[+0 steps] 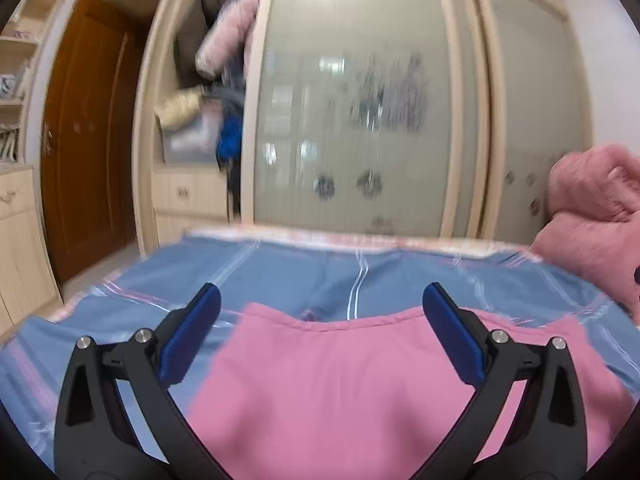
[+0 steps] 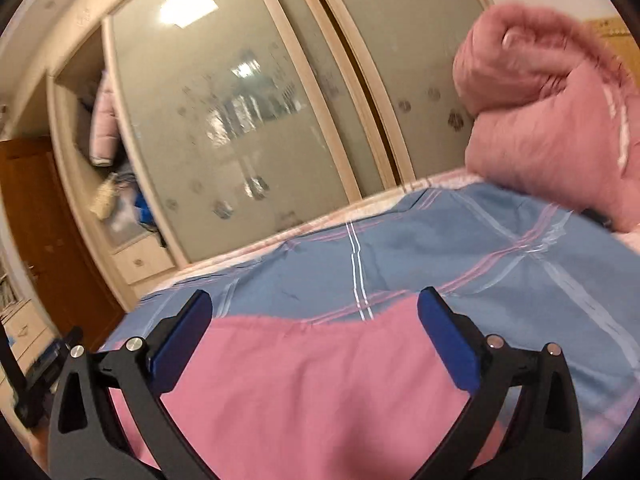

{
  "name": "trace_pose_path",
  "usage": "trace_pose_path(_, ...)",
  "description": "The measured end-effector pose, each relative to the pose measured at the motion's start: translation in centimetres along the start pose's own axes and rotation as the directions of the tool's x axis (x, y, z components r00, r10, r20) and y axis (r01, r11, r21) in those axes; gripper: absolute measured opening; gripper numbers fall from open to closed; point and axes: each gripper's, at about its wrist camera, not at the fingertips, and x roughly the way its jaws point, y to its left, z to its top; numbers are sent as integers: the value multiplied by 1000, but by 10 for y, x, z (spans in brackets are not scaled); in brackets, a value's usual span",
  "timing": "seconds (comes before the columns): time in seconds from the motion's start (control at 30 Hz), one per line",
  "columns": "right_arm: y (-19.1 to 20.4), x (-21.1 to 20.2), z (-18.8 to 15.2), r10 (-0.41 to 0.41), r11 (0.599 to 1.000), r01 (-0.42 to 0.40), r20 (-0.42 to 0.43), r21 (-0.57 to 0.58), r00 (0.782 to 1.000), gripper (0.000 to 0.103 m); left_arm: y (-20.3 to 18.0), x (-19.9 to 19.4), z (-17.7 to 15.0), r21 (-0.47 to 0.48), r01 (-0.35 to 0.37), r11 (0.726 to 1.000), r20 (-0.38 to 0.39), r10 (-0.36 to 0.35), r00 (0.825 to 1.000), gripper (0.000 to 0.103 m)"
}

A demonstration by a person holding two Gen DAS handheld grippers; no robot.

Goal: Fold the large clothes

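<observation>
A pink garment (image 1: 340, 380) lies flat on a bed with a blue plaid sheet (image 1: 280, 272). My left gripper (image 1: 320, 304) is open and empty above the garment's far edge, its blue pads spread wide. The same pink garment (image 2: 312, 392) fills the near part of the right wrist view, on the blue sheet (image 2: 440, 248). My right gripper (image 2: 314, 308) is open and empty, hovering over the garment near its far hem. Both views are blurred by motion.
A bulky pink quilt (image 1: 592, 216) is piled at the bed's right end; it also shows in the right wrist view (image 2: 552, 120). Behind the bed stands a wardrobe with frosted sliding doors (image 1: 360, 120), an open section with hanging clothes (image 1: 224, 60), and a brown door (image 1: 88, 132).
</observation>
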Motion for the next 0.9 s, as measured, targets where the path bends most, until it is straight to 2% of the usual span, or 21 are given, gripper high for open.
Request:
trace_pose_path(0.1,-7,-57,-24,-57,998,56,-11,-30,998,102,17,-82,-16,-40,41,998,14,-41,999,101)
trace_pose_path(0.2,-10,-111,-67,-139,990,138,-35,-38,990,102,25,-143,-45,-70,12,997,43,-9,999,101)
trace_pose_path(0.23,-10,-123,-79,-167,985,165,-34,-41,985,102,26,-163,-57,-104,-12,994,29,15,999,101)
trace_pose_path(0.3,-5,-146,-104,-222,974,220,-36,-50,974,102,22,-188,-69,-149,-15,989,-3,14,1000,101)
trace_pose_path(0.37,8,-152,-113,-213,975,207,-80,-80,974,102,3,-213,-80,-103,-24,994,-24,22,999,101)
trace_pose_path(0.43,22,-158,-114,-212,973,199,-108,-120,971,102,-16,-226,-84,-16,-12,1000,-49,11,999,101)
trace_pose_path(0.5,34,-171,-114,-224,964,209,-78,-162,972,102,-32,-233,-84,36,26,999,-80,-23,997,101)
trace_pose_path(0.57,43,-194,-112,-230,960,223,-23,-169,973,102,-41,-245,-83,68,56,996,-77,-50,996,101)
trace_pose_path(0.63,51,-205,-112,-217,958,209,-19,-197,976,102,-44,-254,-81,80,68,994,-93,-60,994,101)
trace_pose_path(0.77,64,-217,-120,-213,953,196,-51,-233,976,102,-39,-260,-81,76,31,997,-138,-20,990,101)
trace_pose_path(0.9,78,-222,-131,-206,947,181,-69,-265,976,102,-33,-263,-82,58,24,998,-183,-13,983,101)
